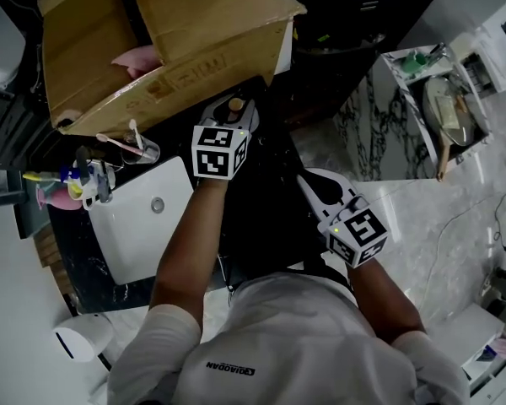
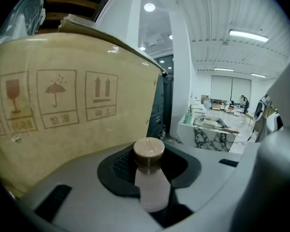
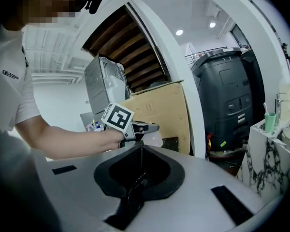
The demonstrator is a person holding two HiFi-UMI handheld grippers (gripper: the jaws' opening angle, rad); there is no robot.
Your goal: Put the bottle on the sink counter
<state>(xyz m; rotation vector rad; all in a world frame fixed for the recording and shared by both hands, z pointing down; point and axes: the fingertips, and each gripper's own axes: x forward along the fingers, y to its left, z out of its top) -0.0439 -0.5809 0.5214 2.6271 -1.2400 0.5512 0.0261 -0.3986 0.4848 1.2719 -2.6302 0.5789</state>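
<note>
We look down on a dark speckled surface (image 1: pixel 86 270) with a white rectangular basin (image 1: pixel 135 226) sunk into it. Just beyond the basin stands a clear glass cup (image 1: pixel 142 150) holding a toothbrush, with a cluster of yellow, blue and pink toiletries (image 1: pixel 67 184) nearby. A large open brown cardboard box (image 1: pixel 177 66) appears to rest at the far end.

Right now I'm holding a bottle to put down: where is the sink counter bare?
The left claw grips the bottle. Bare dark counter lies along the basin's left side, toward the white rounded object. It is crowded between the basin and the cardboard box: a toothbrush glass and colourful toiletries stand there.
</note>
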